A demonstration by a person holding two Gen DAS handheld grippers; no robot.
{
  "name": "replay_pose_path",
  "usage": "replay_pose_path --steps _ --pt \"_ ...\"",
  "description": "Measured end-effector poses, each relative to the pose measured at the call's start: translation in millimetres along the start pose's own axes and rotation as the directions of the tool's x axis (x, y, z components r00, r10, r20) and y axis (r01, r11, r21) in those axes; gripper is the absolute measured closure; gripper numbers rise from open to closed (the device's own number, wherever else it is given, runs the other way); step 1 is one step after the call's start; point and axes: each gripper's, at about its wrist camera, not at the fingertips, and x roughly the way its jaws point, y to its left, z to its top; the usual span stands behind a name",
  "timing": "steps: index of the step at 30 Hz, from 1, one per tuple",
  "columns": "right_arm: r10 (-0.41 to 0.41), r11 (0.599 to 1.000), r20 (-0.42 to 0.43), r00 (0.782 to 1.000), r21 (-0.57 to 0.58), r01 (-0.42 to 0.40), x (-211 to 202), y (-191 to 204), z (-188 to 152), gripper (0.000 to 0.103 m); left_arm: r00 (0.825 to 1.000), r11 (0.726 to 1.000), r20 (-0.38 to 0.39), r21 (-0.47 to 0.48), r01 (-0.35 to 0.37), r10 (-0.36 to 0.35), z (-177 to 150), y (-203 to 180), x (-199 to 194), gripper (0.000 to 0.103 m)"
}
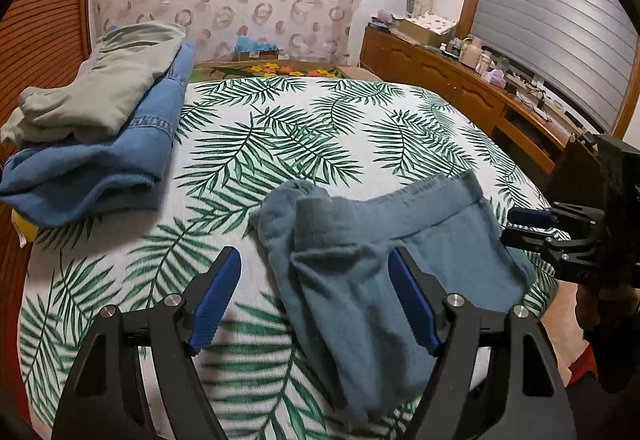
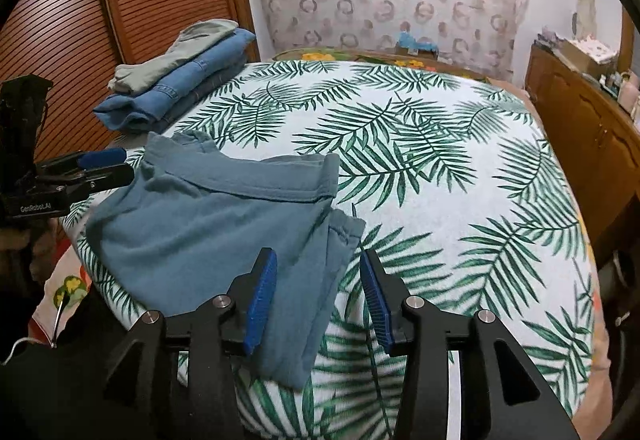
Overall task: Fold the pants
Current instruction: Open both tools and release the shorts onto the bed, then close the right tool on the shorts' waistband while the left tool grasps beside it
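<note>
Left wrist view: the teal pants [image 1: 360, 264] lie folded near the front edge of the bed [image 1: 280, 144], waistband toward the far side, legs doubled under toward the camera. The left gripper [image 1: 316, 300] stands wide apart over the fabric's left part, pads clear of it and gripping nothing. The right gripper [image 2: 316, 300] is partly spread over the folded legs' edge, also empty. A palm-leaf sheet covers the bed; a stack of folded clothes [image 1: 100, 128] sits at its far left corner. A wooden dresser [image 1: 460, 80] lines the right wall.
</note>
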Motion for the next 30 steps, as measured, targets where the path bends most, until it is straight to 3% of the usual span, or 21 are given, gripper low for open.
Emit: replay_pose_path --steps 9,25,30 --pt "0.003 1.000 -0.047 0.999 0.026 -0.002 27.2 -3.6 11.5 0.058 0.999 1.000 -0.035 0.005 -0.023 0.023 8.0 6.7 22.9 0.026" --pt "-0.028 1.000 -0.011 1.000 0.010 0.028 39.4 3.9 14.6 0.058 0.998 0.999 -0.065 -0.034 0.000 -0.002 3.8 19.0 39.1 0.026" --pt "-0.019 1.000 -0.002 1.000 0.005 0.019 38.7 3.3 12.4 0.066 0.997 0.998 -0.060 -0.042 0.051 -0.053 5.5 16.5 39.9 0.048"
